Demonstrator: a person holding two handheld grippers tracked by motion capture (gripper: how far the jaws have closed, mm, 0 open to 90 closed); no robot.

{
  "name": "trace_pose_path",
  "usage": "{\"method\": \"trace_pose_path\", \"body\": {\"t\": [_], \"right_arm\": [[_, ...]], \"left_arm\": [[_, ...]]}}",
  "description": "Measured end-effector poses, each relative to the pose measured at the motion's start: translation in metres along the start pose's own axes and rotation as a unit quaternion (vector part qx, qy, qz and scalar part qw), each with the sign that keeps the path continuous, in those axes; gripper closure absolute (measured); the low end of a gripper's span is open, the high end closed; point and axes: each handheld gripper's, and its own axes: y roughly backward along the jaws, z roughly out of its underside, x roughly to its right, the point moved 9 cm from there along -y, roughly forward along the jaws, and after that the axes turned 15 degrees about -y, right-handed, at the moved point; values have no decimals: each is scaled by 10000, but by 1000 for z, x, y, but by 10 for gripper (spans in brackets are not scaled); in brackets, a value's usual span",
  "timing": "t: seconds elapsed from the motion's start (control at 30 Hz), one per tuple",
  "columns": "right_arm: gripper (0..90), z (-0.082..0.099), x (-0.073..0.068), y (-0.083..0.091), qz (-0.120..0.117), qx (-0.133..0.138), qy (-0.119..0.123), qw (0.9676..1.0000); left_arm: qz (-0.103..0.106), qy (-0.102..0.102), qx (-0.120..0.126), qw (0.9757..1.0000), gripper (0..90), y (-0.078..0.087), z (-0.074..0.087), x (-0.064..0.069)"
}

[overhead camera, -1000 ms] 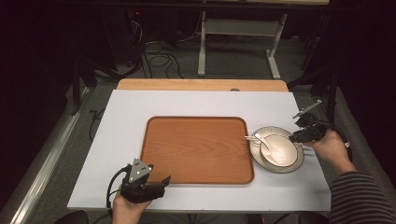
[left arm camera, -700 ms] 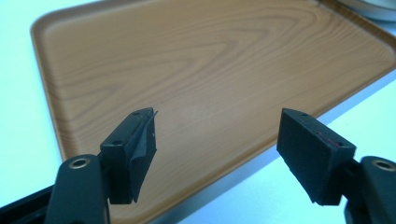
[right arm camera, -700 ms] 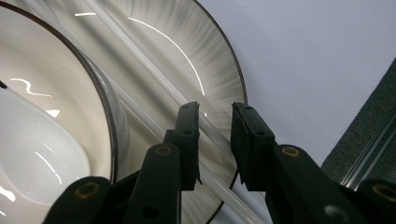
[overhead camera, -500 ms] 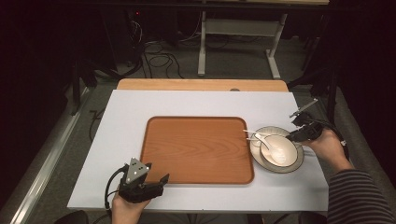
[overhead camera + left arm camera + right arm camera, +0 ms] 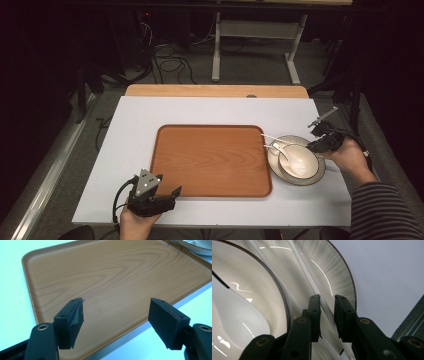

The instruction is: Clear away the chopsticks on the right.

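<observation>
While the left gripper [image 5: 116, 320] gapes, a chopstick [image 5: 312, 285] lies between the right gripper's [image 5: 327, 315] narrowed jaws.

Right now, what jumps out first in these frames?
The big rectangular wood-grain brown tray sits mid-table on the white tabletop, with nothing on it. Right of it, a shallow cream ceramic bowl rests on a grey-rimmed plate, with thin white chopsticks across them. The right hand-held gripper straddles one chopstick; the left hand-held gripper is open at the tray's near edge.

Hand-held gripper [image 5: 327, 315] jaws astride chopstick [image 5: 312, 285] over plate [image 5: 342, 272].
</observation>
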Motion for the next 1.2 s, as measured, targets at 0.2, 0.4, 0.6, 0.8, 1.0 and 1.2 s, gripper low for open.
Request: {"method": "trace_pose_path", "body": {"t": [0.2,0.4,0.6,0.8,1.0,1.2], "right_arm": [[803,1,-1,0,3,4,100,10000],[840,1,-1,0,62,71,178,9998],[858,2,-3,0,133,103,236,9996],[860,2,-4,10,175,365,165,9990],[861,6,-5,31,163,687,31,9975],[861,14,-14,46,120,862,-28,9962]], "left_arm": [[12,14,4,10000,289,-1,0,0],[53,32,10,10000,289,-1,0,0],[103,18,3,9999,289,-2,-1,0],[193,-30,22,9998,289,-6,-3,1],[261,-186,23,9995,289,-10,-8,3],[426,-263,79,9987,289,-16,-14,5]]}}
